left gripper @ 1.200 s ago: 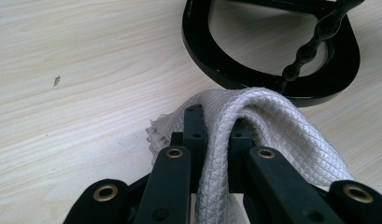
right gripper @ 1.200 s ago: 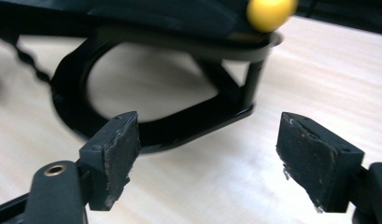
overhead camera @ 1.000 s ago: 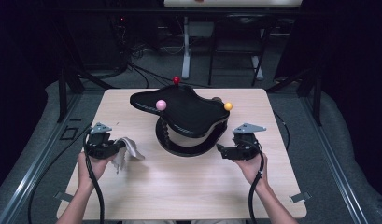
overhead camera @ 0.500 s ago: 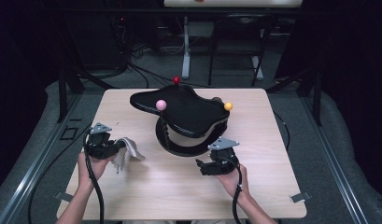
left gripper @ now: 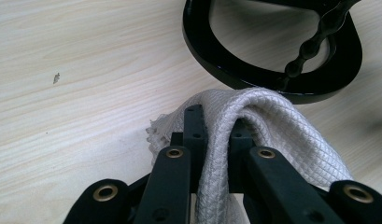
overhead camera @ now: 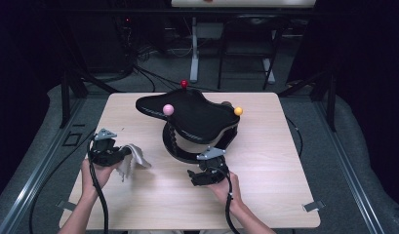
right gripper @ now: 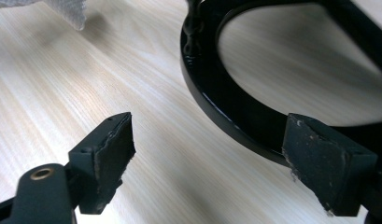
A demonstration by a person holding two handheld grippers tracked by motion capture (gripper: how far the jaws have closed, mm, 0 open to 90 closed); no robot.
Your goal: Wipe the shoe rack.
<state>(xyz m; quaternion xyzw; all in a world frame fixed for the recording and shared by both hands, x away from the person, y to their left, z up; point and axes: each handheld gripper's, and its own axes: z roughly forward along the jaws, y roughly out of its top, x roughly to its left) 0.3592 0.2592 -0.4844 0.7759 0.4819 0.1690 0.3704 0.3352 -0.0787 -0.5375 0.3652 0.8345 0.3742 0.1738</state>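
The left gripper [overhead camera: 120, 153] was clamped tight on a grey cloth [left gripper: 268, 121], which draped over its jaws and hung toward the desk [overhead camera: 265, 195] at its left side. The right gripper [overhead camera: 193, 176] had its jaws spread wide with nothing between them, low over the desk, just beside the black ring base [right gripper: 226, 112] of the stand [overhead camera: 197, 114] in the middle.

A: What's different from a second ago?

B: The right gripper [overhead camera: 192, 177] has left its spot beside the black stand's ring base [overhead camera: 180, 148], right side. It slid toward the surface's [overhead camera: 285, 170] near edge and leftward, now before the ring.

A: Its fingers?

B: Apart, seemingly as before.
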